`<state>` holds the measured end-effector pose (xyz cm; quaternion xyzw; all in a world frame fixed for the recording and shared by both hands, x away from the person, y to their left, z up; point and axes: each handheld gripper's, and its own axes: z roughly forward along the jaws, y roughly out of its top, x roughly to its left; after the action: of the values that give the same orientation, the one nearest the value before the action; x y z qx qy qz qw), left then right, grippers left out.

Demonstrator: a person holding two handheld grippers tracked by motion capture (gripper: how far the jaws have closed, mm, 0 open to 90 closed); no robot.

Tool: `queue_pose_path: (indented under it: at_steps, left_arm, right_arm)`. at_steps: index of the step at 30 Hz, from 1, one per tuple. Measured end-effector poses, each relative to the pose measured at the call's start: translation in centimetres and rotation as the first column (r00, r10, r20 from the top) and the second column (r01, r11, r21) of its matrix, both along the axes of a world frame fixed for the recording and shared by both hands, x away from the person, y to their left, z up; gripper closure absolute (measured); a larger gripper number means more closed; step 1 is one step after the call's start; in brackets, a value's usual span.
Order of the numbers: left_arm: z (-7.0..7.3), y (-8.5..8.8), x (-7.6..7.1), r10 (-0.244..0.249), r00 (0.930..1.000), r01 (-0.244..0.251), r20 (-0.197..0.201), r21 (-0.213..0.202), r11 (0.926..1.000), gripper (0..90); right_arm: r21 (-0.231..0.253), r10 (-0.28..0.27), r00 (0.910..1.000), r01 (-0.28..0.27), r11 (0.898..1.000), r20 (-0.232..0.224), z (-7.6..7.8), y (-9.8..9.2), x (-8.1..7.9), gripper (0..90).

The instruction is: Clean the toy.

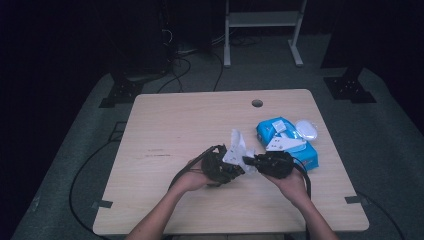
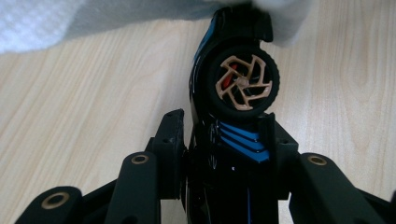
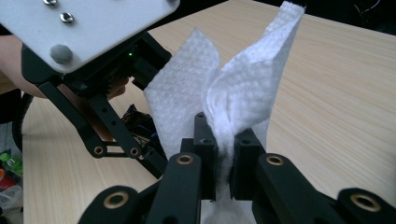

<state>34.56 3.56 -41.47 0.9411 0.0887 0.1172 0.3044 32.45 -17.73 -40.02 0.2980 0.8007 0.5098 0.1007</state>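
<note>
Gripping glossy toy car (image 2: 233, 93), dimpled wipe (image 3: 243, 88).

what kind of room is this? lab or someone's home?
Probably a lab or recording setup, not a home: one bare wooden table stands in a dark room, black cables trail over the grey floor, and a metal frame stand sits behind.

Black hand-held gripper (image 3: 223, 154), brass-ringed pivots

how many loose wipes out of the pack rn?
1. The wipe is pinched in the right gripper, held against the toy car in the left gripper. More may be hidden inside the blue pack.
</note>
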Motion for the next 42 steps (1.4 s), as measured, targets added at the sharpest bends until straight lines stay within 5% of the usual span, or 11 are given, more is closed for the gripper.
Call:
queue_pose_path:
  at_steps: [10,19,27,35,42]
  left_arm:
    - [0.9,0.6,-0.1,0.003,1.0000,-0.003,0.005,-0.059,0.9982,58.0]
    - [0.6,0.5,0.0,0.006,1.0000,-0.006,-0.007,-0.063,0.9980,58.0]
    - [1.1,0.9,0.1,0.014,0.9999,-0.014,-0.002,-0.092,0.9957,58.1]
    - [1.0,1.2,0.3,0.024,0.9997,-0.025,-0.010,-0.097,0.9950,58.2]
    - [1.2,1.5,0.4,0.028,0.9996,-0.029,-0.009,-0.106,0.9940,58.3]
  right_arm:
    - [-0.021,-0.065,0.9959,0.064,0.998,-0.062,-2.2,-1.3,1.1,83.0]
    - [0.035,-0.042,0.9989,0.043,0.998,-0.017,-0.3,-0.9,0.4,83.0]
    - [-0.006,-0.068,0.9959,0.068,0.998,-0.060,-2.0,-1.3,1.0,83.0]
    - [0.033,-0.059,0.9980,0.060,0.998,-0.022,-0.7,-0.9,0.5,83.0]
    - [-0.007,-0.077,0.9954,0.077,0.997,-0.057,-2.2,-0.8,1.0,82.9]
